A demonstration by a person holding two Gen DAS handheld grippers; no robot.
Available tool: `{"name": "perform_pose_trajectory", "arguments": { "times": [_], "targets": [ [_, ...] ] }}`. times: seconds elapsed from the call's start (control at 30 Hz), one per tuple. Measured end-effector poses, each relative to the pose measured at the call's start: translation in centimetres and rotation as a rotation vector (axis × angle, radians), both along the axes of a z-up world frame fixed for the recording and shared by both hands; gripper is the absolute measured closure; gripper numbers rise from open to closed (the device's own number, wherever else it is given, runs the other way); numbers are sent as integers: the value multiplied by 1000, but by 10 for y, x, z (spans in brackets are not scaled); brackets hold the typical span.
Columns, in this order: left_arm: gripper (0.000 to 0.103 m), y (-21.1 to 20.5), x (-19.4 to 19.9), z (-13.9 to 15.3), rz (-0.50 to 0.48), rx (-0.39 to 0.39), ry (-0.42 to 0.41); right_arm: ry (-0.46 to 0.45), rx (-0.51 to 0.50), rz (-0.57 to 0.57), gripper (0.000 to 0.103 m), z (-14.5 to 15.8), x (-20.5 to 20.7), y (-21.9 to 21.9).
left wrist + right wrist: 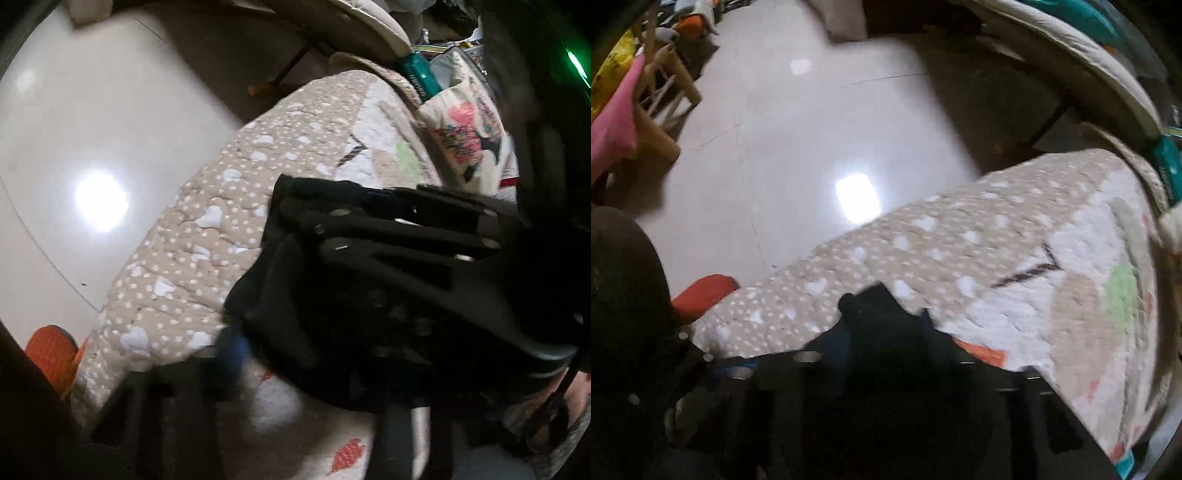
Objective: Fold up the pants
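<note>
The black pants [280, 295] hang in a bunch over a quilted beige bedspread [207, 229] with white hearts. In the left wrist view the right gripper [295, 206] comes in from the right and its fingers are shut on the top edge of the pants. My left gripper [236, 354] is blurred at the bottom and seems to pinch the lower part of the black cloth. In the right wrist view the pants [882, 332] fill the dark gap between the right gripper's fingers, over the bedspread [960, 251].
Shiny white floor tiles [92, 147] lie left of the bed. An orange slipper [51, 350] sits by the bed corner. A printed pillow [469, 136] and a teal bottle [421, 77] lie at the far end. Wooden chairs [661, 96] stand at the far left.
</note>
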State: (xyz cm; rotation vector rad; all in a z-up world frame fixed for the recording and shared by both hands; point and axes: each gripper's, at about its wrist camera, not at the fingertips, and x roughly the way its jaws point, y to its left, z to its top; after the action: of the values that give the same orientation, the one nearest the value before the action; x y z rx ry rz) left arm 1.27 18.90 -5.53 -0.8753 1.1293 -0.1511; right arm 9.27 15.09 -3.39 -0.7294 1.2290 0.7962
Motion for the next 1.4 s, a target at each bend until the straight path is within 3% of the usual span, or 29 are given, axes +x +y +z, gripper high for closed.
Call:
{"name": "perform_pose_trajectory", "arguments": {
  "times": [0.07, 0.33, 0.53, 0.63, 0.77, 0.8, 0.87, 0.93, 0.97, 1.03, 1.13, 1.2, 1.27, 1.33, 1.4],
  "targets": [
    [84, -1, 1, -1, -22, -68, 0, -16, 40, -37, 76, 12, -2, -8],
    [85, -22, -3, 44, -71, -17, -99, -77, 199, -171, 77, 58, -6, -52],
    [85, -73, 13, 77, -168, 0, -140, -114, 320, -327, 77, 93, 2, -125],
    [85, -119, 25, 82, -245, 29, -150, -117, 372, -435, 77, 98, 6, -177],
    [78, -181, 29, 73, -372, 133, -147, -95, 435, -623, 71, 83, 6, -266],
    [74, -190, 25, 71, -401, 144, -143, -104, 419, -673, 68, 78, 5, -285],
    [69, -200, 12, 66, -471, 102, -124, -174, 319, -811, 51, 67, 1, -327],
    [68, -197, 2, 67, -507, 70, -119, -230, 241, -973, 47, 60, -6, -370],
    [67, -189, -4, 69, -502, 73, -129, -226, 250, -1064, 47, 58, -10, -393],
    [64, -174, -10, 71, -456, 105, -139, -192, 406, -1213, 46, 66, -20, -427],
    [61, -146, -9, 66, -342, 131, -102, -132, 662, -1168, 46, 83, -24, -418],
    [61, -135, -8, 64, -288, 152, -87, -19, 831, -1024, 46, 85, -21, -387],
    [61, -132, -9, 65, -272, 181, -91, 112, 927, -905, 46, 75, -20, -353],
    [61, -134, -7, 64, -274, 200, -91, 194, 873, -859, 46, 54, -19, -326],
    [60, -139, -1, 59, -284, 203, -88, 153, 671, -930, 47, 30, -16, -319]
  ]
}}
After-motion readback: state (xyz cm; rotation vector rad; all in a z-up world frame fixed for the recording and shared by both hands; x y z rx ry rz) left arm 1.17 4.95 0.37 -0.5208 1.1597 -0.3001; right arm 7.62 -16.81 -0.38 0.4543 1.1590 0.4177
